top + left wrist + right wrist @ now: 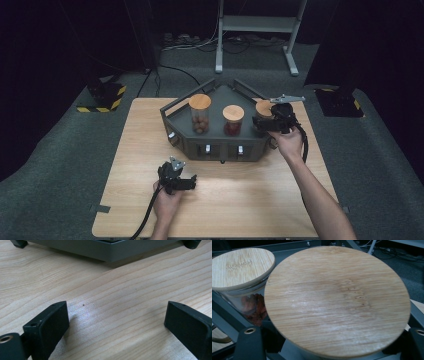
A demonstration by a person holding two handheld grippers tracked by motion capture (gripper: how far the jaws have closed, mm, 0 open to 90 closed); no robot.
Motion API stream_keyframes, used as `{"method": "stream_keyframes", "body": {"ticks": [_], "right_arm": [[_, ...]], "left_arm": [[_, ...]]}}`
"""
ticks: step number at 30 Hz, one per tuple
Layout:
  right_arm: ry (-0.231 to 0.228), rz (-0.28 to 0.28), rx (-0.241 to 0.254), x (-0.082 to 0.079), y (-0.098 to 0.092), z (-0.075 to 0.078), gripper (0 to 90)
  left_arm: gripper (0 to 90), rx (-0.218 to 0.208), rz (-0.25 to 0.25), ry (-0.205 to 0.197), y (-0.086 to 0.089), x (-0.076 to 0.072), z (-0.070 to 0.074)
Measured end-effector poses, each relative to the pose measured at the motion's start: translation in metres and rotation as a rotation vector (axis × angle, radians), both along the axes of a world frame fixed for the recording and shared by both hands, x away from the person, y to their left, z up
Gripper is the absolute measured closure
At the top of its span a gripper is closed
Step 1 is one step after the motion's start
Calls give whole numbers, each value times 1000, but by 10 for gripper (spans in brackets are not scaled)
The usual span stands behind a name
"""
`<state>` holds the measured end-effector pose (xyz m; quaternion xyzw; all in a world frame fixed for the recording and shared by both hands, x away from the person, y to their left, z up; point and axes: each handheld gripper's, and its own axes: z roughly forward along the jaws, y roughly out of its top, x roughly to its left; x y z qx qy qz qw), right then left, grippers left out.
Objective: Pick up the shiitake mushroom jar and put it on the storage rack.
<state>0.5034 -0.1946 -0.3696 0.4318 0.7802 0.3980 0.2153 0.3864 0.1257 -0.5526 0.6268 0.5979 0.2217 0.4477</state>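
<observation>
The person's right forearm reaches forward and up across the worktop to the grey rack, wrist bent inward. The right tongs grip the rightmost jar just under its bamboo lid, at the rack's right end. The left hand rests on the worktop in front of the rack, its left tongs spread apart, gripping nothing.

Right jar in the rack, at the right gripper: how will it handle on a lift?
Right jar likely matches the glass middle jar: rigid, slick, breakable. Its wooden lid overhangs and may only rest on top, so tilting could shed it. Contents hidden; weight unclear.
</observation>
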Motion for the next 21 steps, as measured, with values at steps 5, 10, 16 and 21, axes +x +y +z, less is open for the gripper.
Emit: {"method": "stream_keyframes", "body": {"ticks": [5,10,16,21], "right_arm": [[1,0,-1,1,2,-2,252],[-3,0,-15,2,5,-2,252],[0,3,-24,3,7,-6,252],[4,-1,-33,4,8,-8,252]], "left_arm": [[58,0,0,0,0,0,0],[58,0,0,0,0,0,0],[58,-1,1,-1,0,0,0],[58,1,0,0,0,0,0]]}}
